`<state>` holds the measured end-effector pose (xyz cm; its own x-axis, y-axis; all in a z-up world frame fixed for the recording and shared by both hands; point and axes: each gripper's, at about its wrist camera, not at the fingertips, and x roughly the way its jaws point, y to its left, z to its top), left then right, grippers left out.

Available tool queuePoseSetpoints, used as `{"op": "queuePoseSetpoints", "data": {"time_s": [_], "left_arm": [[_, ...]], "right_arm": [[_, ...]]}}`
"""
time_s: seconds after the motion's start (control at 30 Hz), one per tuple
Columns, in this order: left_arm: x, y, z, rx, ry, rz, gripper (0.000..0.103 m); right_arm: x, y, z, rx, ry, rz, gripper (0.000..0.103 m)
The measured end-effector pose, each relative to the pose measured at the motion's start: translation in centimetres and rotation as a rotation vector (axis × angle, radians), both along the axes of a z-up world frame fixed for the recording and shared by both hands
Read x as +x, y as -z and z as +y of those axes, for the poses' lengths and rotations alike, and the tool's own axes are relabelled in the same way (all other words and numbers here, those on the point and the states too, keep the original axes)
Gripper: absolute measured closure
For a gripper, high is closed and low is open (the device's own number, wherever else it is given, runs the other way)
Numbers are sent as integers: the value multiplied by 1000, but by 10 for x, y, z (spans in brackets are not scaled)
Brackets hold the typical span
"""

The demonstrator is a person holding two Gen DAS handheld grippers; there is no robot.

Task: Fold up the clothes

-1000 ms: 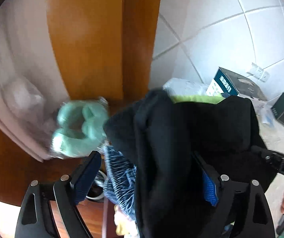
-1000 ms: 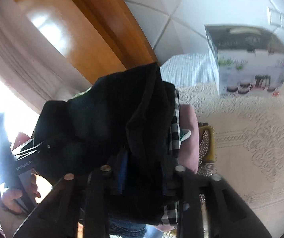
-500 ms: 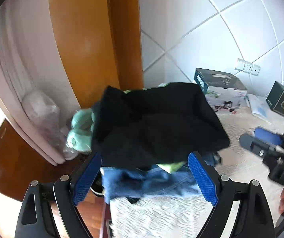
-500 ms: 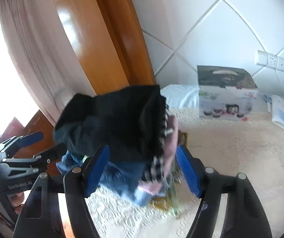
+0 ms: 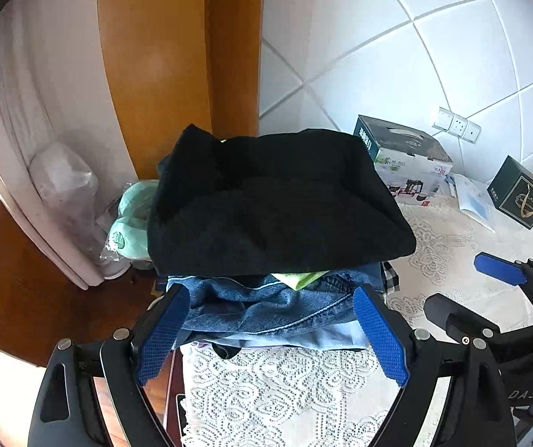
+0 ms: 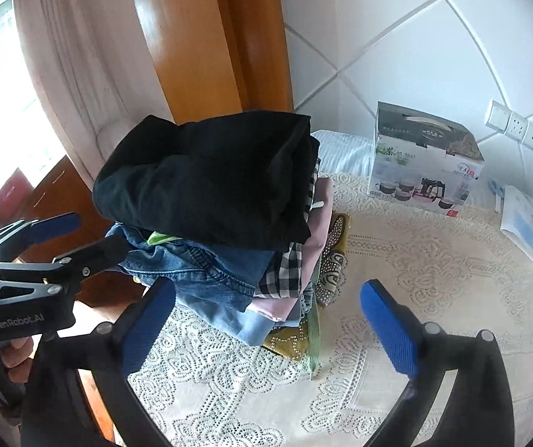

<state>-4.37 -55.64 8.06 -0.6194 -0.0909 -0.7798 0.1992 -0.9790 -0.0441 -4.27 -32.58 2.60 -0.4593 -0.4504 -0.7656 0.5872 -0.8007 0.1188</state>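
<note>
A folded black garment (image 5: 274, 201) lies on top of a stack of folded clothes; it also shows in the right wrist view (image 6: 210, 175). Blue jeans (image 5: 266, 309) lie under it, with checked and pink pieces (image 6: 289, 272) lower in the stack. The stack stands at the table's left edge on a lace tablecloth (image 5: 285, 391). My left gripper (image 5: 266, 331) is open and empty, just in front of the stack. My right gripper (image 6: 266, 320) is open and empty, near the stack's right corner. Each gripper shows in the other's view: the right one (image 5: 490, 283) and the left one (image 6: 69, 238).
A tea-set box (image 6: 426, 164) stands at the back by the tiled wall. A dark green box (image 5: 520, 193) and a white booklet (image 6: 520, 223) lie at the right. A green bundle (image 5: 128, 219) and a curtain (image 5: 24, 111) are beyond the table's left edge.
Both grippers let go of the black garment, opened and drew back from the stack. The garment now rests flat on top of the pile.
</note>
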Motion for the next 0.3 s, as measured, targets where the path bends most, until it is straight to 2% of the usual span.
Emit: {"op": "queuePoseSetpoints", "data": {"time_s": [0.3], "left_arm": [[0, 0, 5, -19, 10, -8, 13]], "right_arm": [[-7, 3, 3, 14, 38, -8, 0]]}}
